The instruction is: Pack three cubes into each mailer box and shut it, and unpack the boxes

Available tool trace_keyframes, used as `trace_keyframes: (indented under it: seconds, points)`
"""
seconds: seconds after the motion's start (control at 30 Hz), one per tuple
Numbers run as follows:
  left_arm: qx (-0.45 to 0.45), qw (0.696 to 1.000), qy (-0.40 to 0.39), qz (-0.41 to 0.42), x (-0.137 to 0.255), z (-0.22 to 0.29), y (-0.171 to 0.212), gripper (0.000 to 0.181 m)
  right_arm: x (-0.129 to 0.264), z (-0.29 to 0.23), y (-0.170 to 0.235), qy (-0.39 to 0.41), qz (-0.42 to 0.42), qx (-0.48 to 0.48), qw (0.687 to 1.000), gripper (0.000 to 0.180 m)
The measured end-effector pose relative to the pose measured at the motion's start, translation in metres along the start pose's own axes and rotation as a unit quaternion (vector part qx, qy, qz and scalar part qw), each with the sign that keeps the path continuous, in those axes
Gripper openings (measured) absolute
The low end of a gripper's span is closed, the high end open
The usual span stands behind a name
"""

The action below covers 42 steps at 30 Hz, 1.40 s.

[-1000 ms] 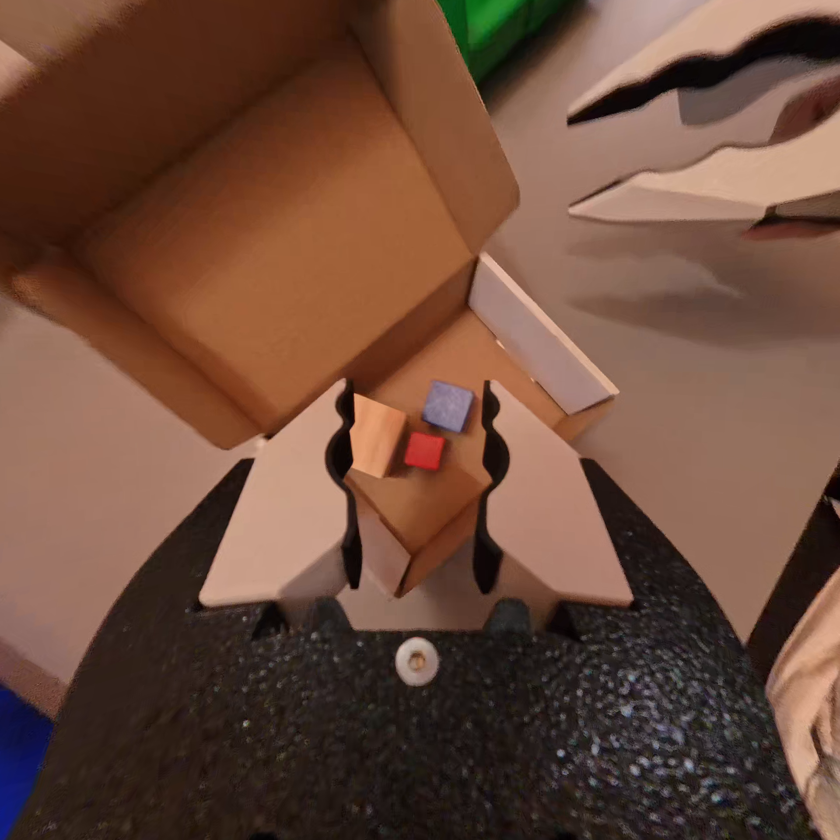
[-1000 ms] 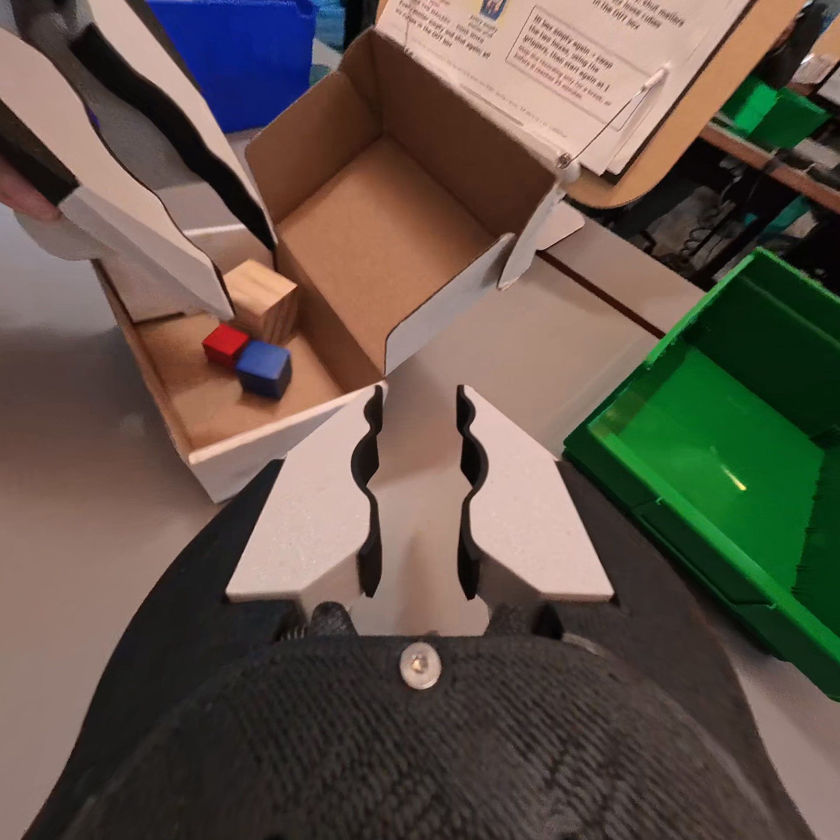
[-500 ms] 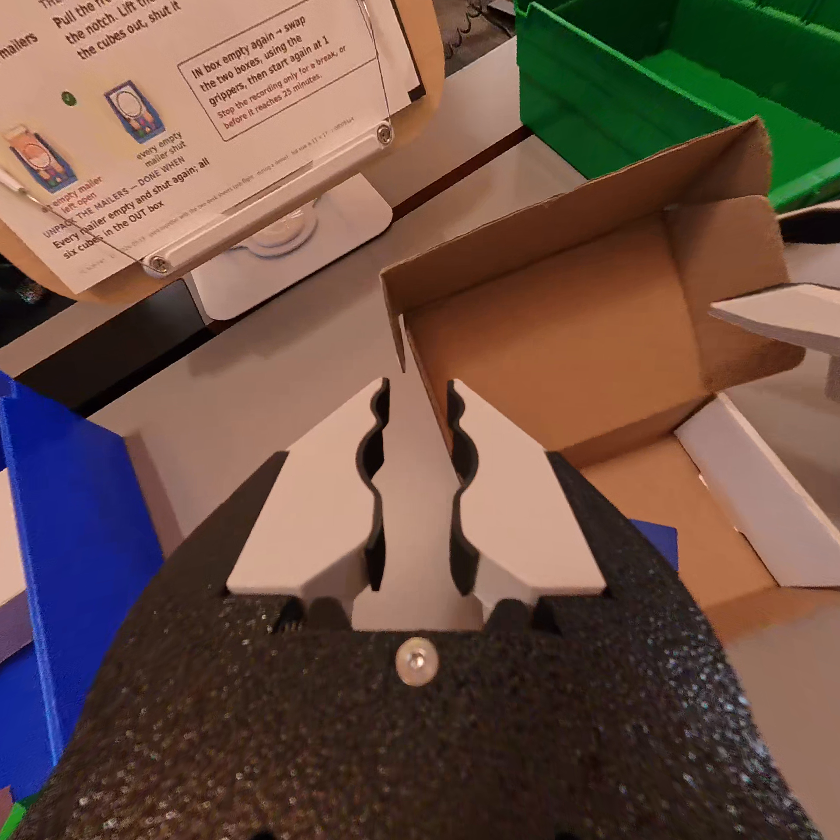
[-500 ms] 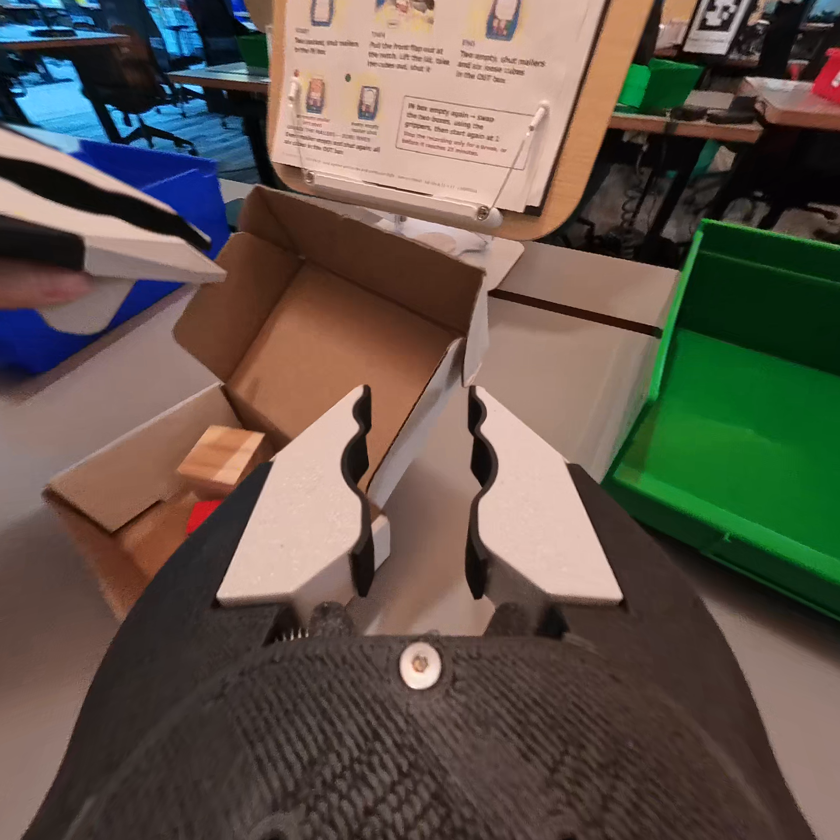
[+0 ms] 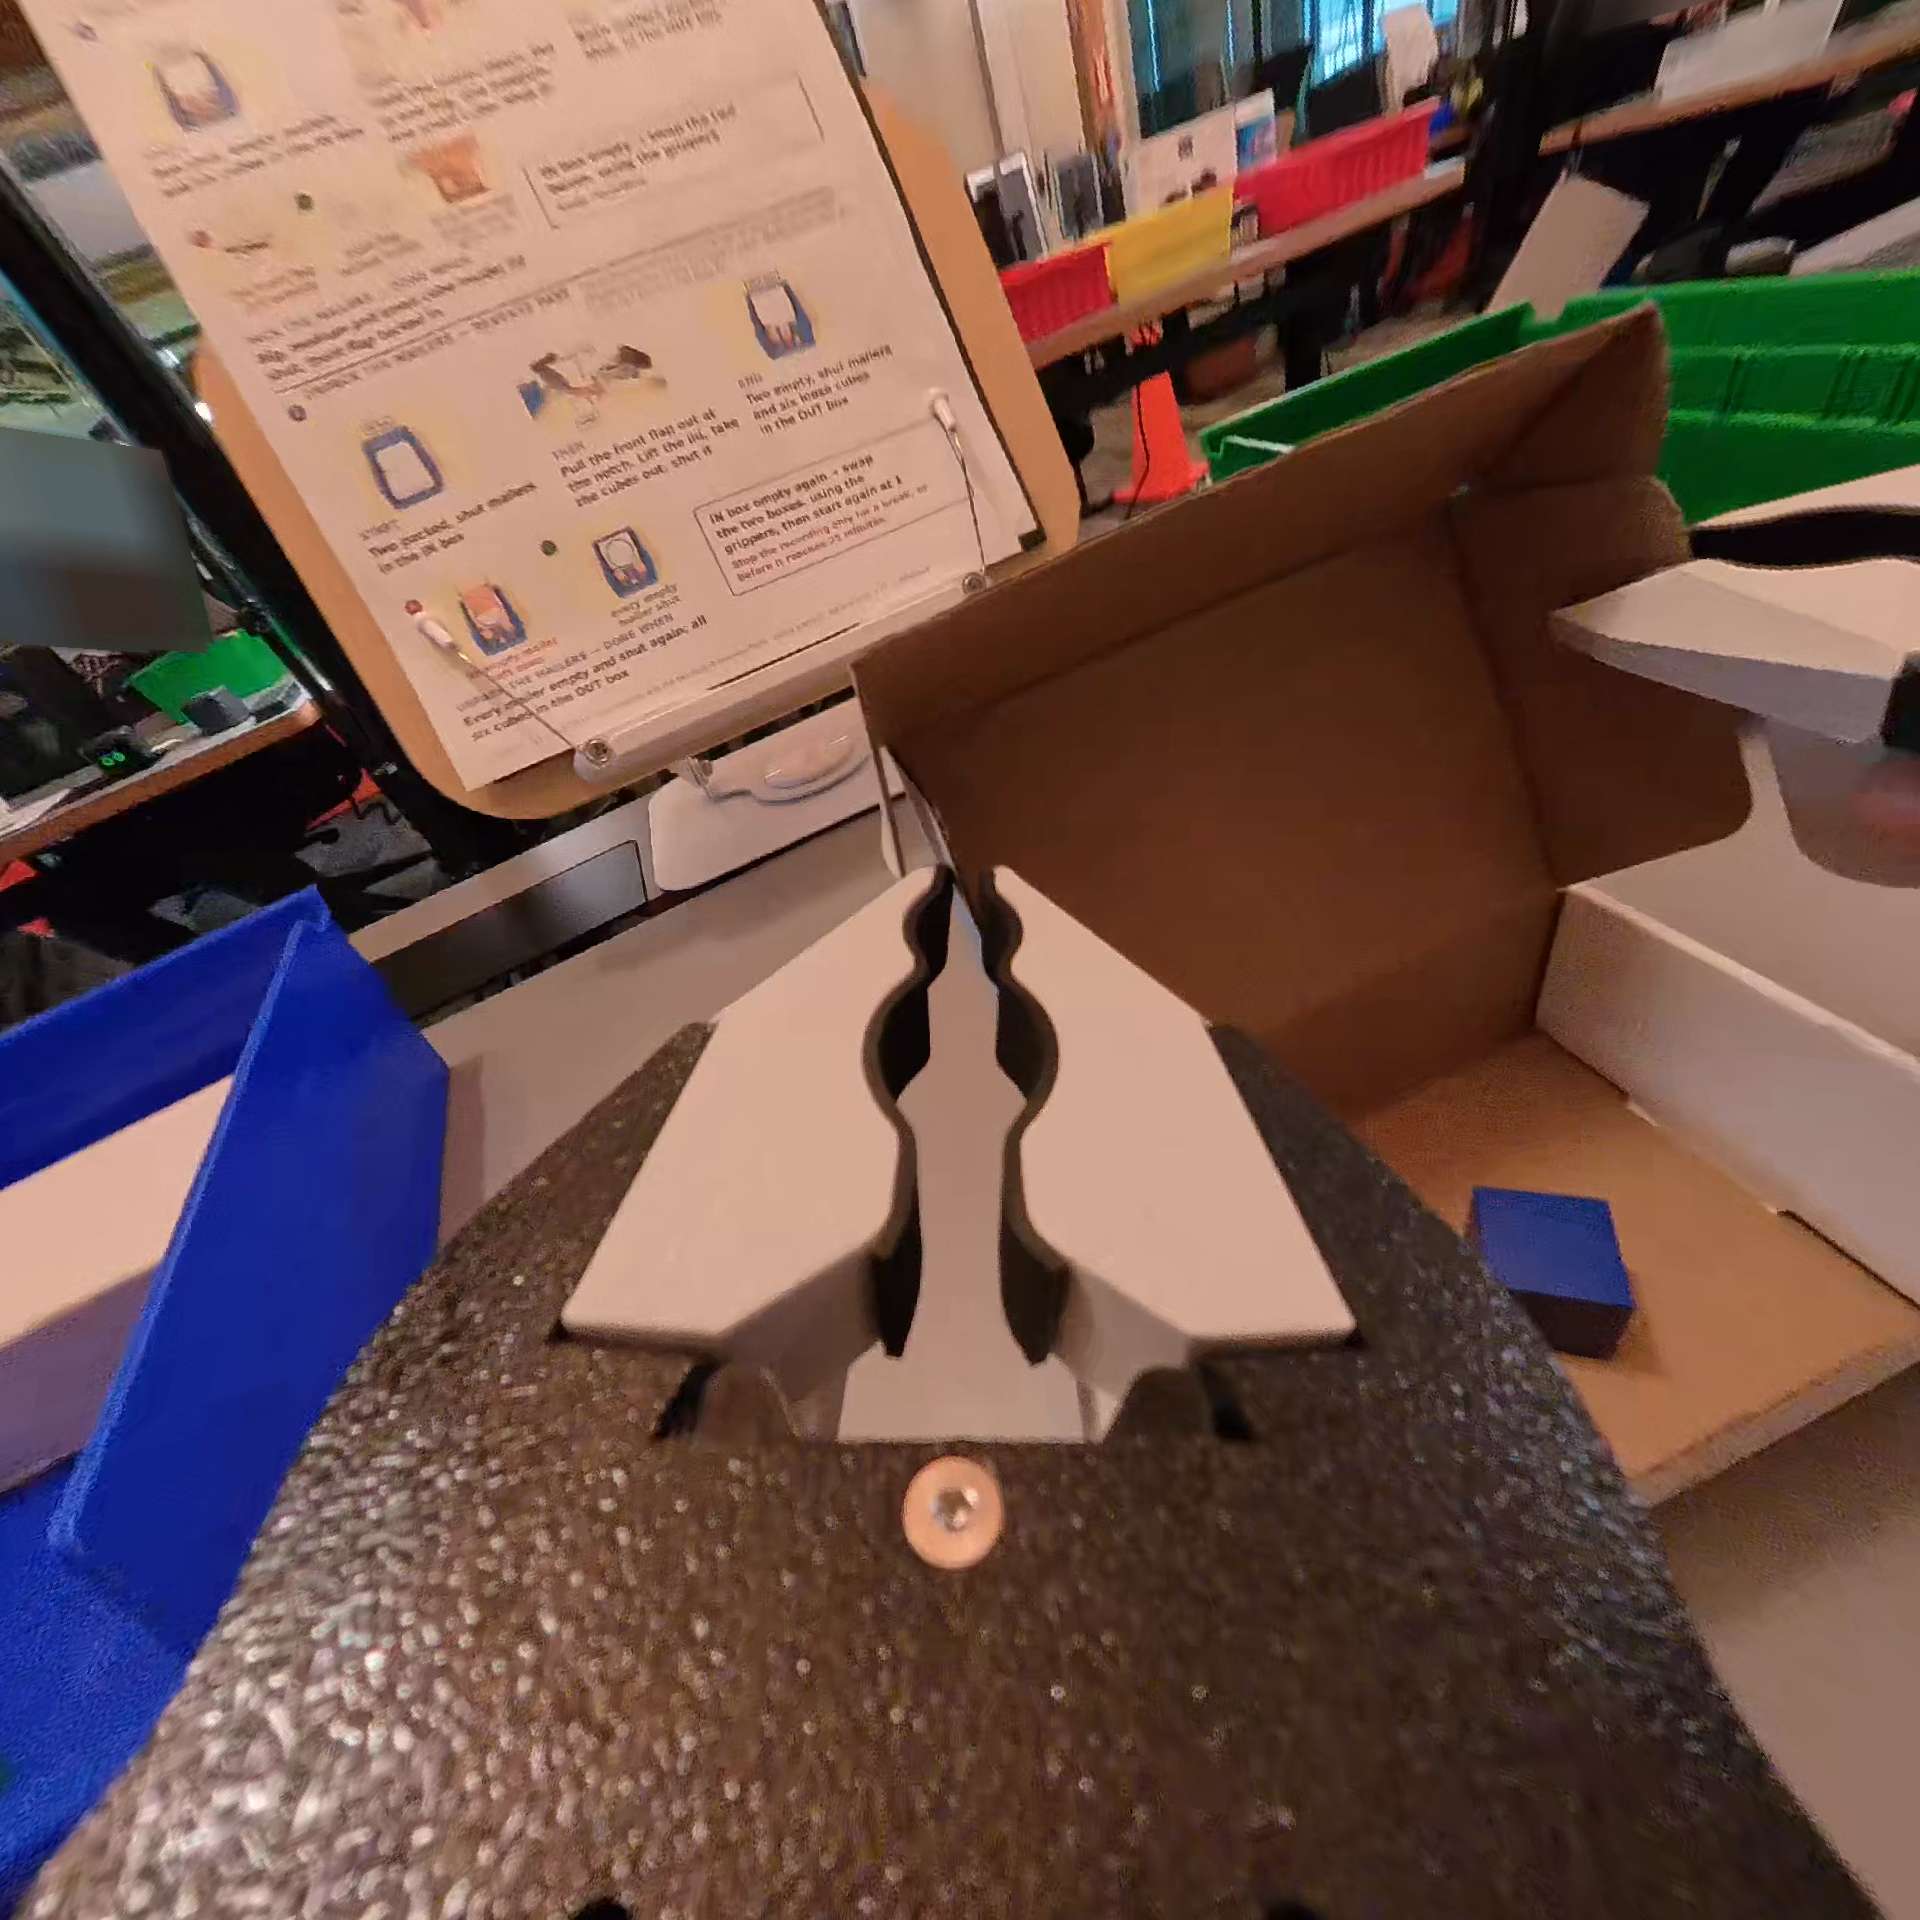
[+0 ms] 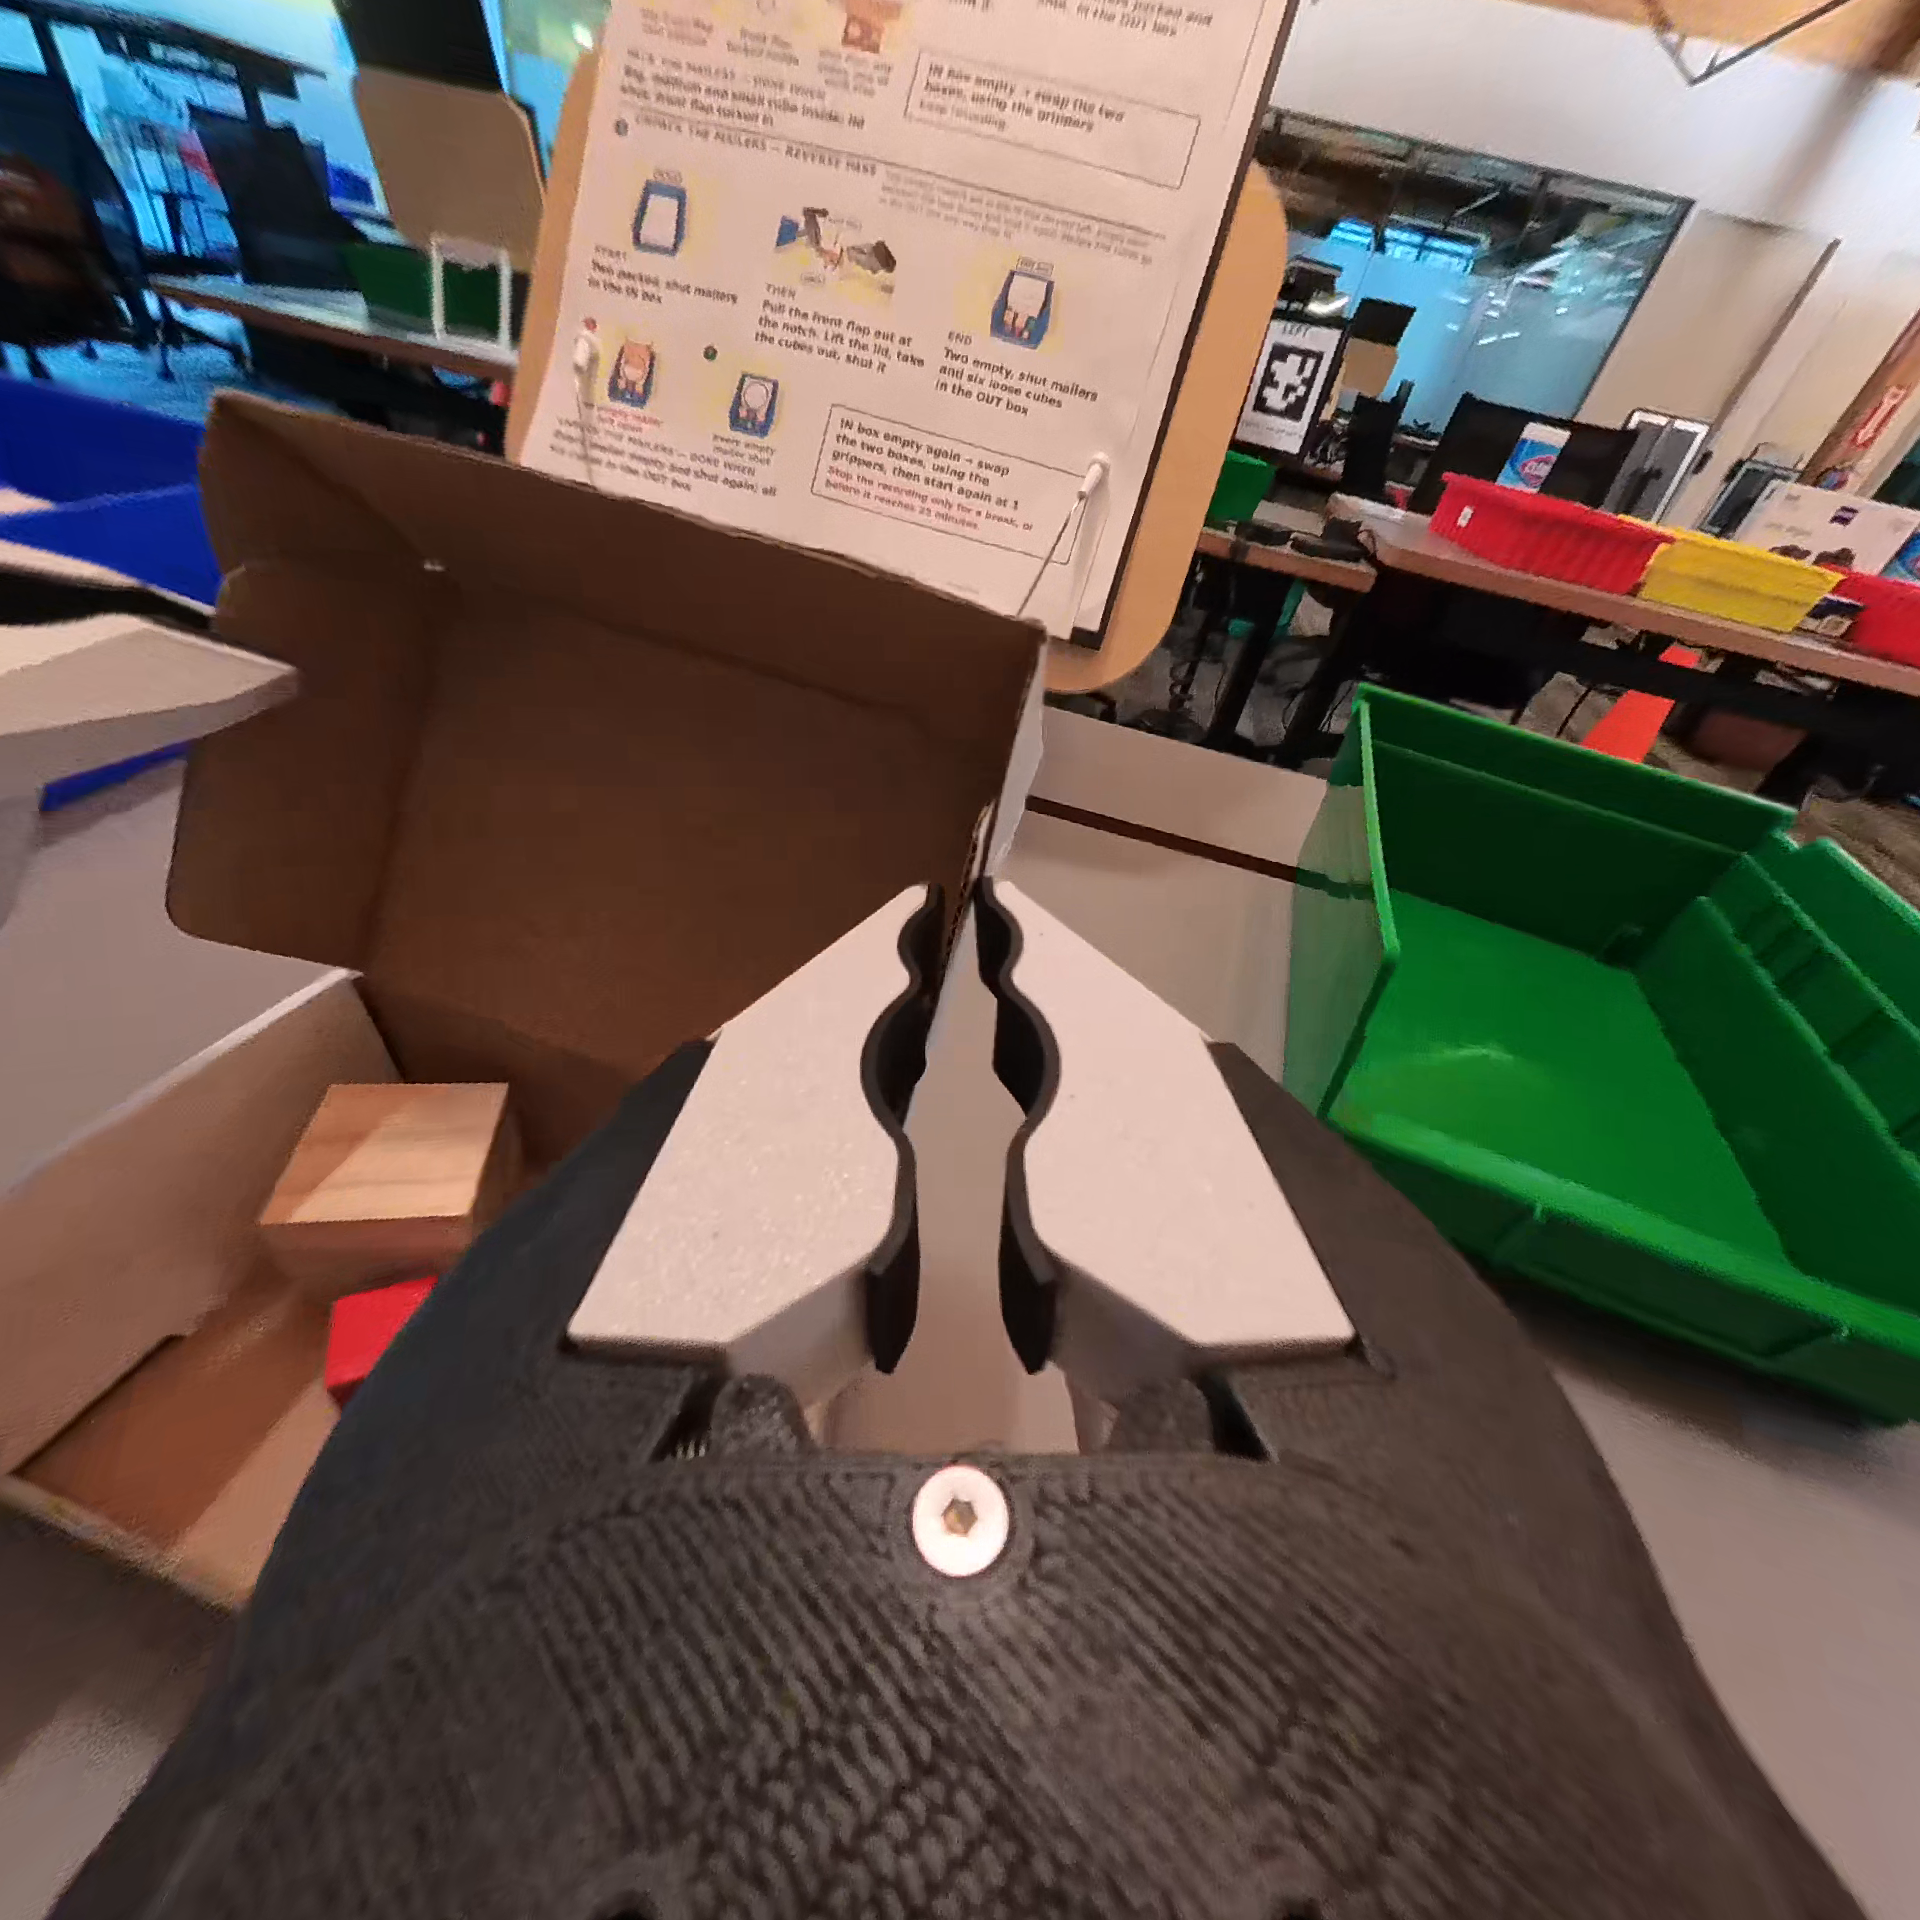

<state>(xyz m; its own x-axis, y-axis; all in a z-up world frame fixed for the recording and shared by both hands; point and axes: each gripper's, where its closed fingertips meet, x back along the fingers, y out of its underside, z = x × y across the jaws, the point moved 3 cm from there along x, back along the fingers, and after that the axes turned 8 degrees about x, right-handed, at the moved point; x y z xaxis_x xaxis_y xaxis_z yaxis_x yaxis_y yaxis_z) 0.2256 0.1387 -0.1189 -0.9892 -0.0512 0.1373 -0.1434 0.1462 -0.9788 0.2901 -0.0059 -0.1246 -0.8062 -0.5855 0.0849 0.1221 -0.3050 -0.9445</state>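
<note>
An open cardboard mailer box (image 5: 1714,1049) lies on the grey table with its brown lid (image 5: 1247,810) standing up. Inside it are a blue cube (image 5: 1553,1283), a wooden cube (image 6: 390,1164) and a red cube (image 6: 374,1340). My left gripper (image 5: 964,883) is shut on the lid's left side flap, which shows edge-on between the tips. My right gripper (image 6: 961,896) is shut on the lid's (image 6: 623,769) right side flap. Each gripper also shows at the far side of the other's view, the right one (image 5: 1714,644) and the left one (image 6: 125,665).
A blue bin (image 5: 260,1195) stands left of the box and a green bin (image 6: 1610,1091) stands right of it. An instruction sheet on a wooden stand (image 6: 883,291) rises just behind the lid. Other tables with red and yellow trays are far behind.
Both grippers came down from above the box to the lid's two sides and closed from open onto its side flaps. The lid now stands more upright.
</note>
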Motion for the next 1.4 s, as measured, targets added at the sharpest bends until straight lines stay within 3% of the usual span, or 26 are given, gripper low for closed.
trace_keyframes:
  seconds: [0.2,0.5,0.67,0.93,1.13,1.3,1.33,1.4]
  points:
    - [0.033,0.999,-0.009,0.036,0.046,0.015,0.015,0.002,0.043,-0.016,0.005,0.016,0.035,0.001,0.999,0.002]
    - [0.007,0.999,-0.032,-0.025,0.082,0.031,0.043,0.002,0.085,-0.033,0.018,-0.056,-0.029,0.054,0.997,0.004]
    - [-0.006,0.999,-0.042,-0.014,0.097,0.040,0.040,0.002,0.105,-0.039,0.019,-0.054,0.000,0.050,0.997,0.005]
    - [0.077,0.996,-0.014,-0.050,0.093,0.040,0.022,0.003,0.093,-0.045,0.005,-0.056,-0.002,-0.046,0.997,0.008]
    - [0.033,0.998,-0.023,-0.053,0.109,0.050,0.049,0.002,0.106,-0.052,0.030,-0.052,-0.033,0.015,0.998,0.006]
    - [-0.021,0.997,-0.037,-0.059,0.122,0.054,0.065,0.001,0.118,-0.059,0.043,-0.102,-0.057,0.057,0.992,0.007]
    - [-0.033,0.997,-0.038,-0.062,0.124,0.056,0.067,0.000,0.121,-0.060,0.046,-0.108,-0.061,0.072,0.990,0.010]
    - [-0.055,0.996,-0.042,-0.056,0.127,0.059,0.068,0.000,0.129,-0.055,0.049,-0.076,-0.058,0.096,0.991,0.036]
